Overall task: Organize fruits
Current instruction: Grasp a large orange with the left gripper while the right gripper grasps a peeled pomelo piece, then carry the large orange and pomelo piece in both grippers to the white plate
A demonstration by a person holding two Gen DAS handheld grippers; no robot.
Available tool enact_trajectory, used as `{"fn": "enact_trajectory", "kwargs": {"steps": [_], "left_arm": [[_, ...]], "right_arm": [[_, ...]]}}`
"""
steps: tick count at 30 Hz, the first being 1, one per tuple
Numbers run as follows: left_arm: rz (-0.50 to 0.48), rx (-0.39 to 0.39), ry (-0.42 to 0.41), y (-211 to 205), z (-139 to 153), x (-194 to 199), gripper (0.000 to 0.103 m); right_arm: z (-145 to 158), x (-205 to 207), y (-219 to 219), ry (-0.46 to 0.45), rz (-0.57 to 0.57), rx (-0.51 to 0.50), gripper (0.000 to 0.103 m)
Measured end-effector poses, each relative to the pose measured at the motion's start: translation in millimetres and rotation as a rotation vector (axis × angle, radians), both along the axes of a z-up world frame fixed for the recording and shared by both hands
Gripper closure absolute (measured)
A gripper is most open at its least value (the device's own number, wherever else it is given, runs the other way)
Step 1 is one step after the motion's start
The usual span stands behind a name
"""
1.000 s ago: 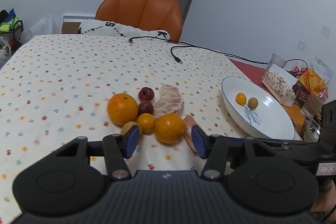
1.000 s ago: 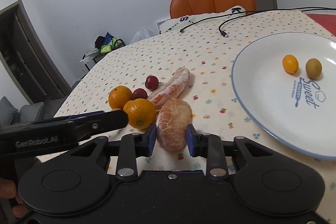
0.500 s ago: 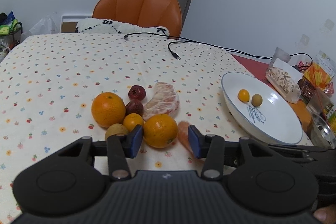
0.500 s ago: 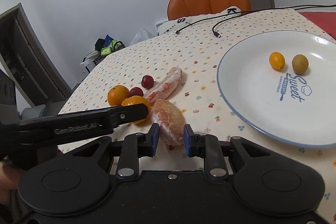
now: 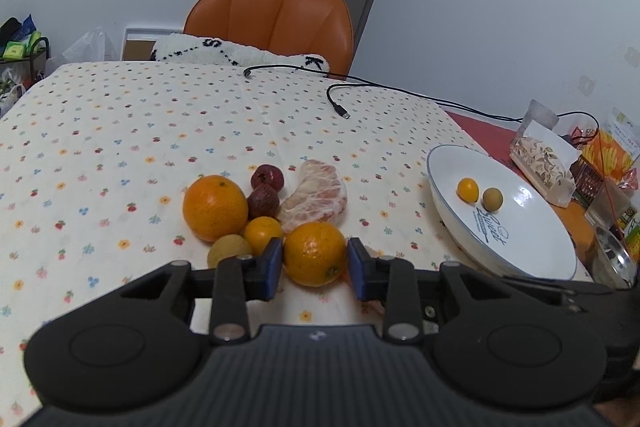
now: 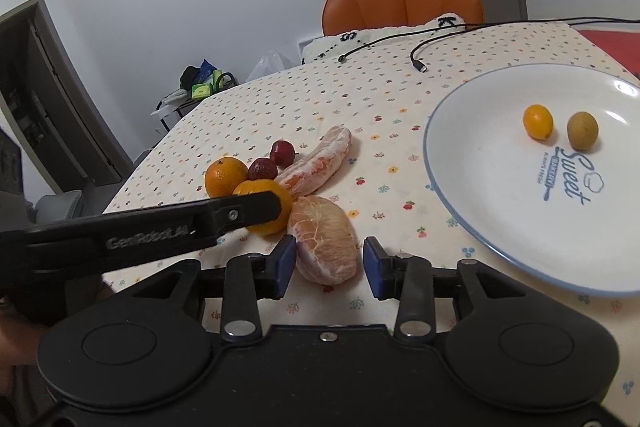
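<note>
A cluster of fruit lies on the dotted tablecloth. My left gripper (image 5: 315, 269) is shut on an orange (image 5: 314, 253) that rests on the cloth. Behind it are a bigger orange (image 5: 215, 207), a small orange fruit (image 5: 262, 233), a yellowish fruit (image 5: 229, 250), two dark red fruits (image 5: 263, 201) and a peeled pomelo segment (image 5: 316, 195). My right gripper (image 6: 330, 267) is open around another peeled pomelo piece (image 6: 325, 239), pads apart from it. The white plate (image 6: 500, 227) holds a small orange fruit (image 6: 537, 121) and a brownish one (image 6: 582, 130).
An orange chair (image 5: 272, 23) stands behind the table with a white cushion (image 5: 240, 53). A black cable (image 5: 340, 99) lies across the far cloth. Snack bags (image 5: 544, 163) and a metal bowl (image 5: 614, 259) crowd the right edge beyond the plate.
My left gripper moved forward and closed on the near orange. My right gripper, earlier tight on the pomelo piece, has opened with the piece lying between its pads.
</note>
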State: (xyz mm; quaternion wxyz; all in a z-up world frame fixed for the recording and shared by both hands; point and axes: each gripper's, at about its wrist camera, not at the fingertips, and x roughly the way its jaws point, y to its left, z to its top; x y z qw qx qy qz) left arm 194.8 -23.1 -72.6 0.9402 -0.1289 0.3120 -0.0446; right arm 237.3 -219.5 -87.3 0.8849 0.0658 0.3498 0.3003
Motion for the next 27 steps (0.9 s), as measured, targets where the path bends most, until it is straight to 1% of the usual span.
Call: {"fn": "enact_trajectory", "kwargs": {"steps": [11, 15, 19, 27], "left_arm": [[0.004, -0.021, -0.002, 9.1, 10.4, -14.1, 0.070], [0.011, -0.015, -0.001, 9.8, 10.7, -18.9, 0.070], [0.018, -0.009, 0.007, 10.5, 9.4, -23.6, 0.070], [0.011, 0.018, 0.032, 6.5, 5.3, -29.1, 0.070]], "right_arm": [[-0.5, 3.1, 10.1, -0.028, 0.002, -0.010, 0.061], [-0.9, 3.5, 6.7, -0.022, 0.001, -0.003, 0.068], [-0.3, -0.4, 2.0, -0.014, 0.011, 0.009, 0.069], [2.8, -13.8, -5.4, -0.009, 0.001, -0.008, 0.069]]}}
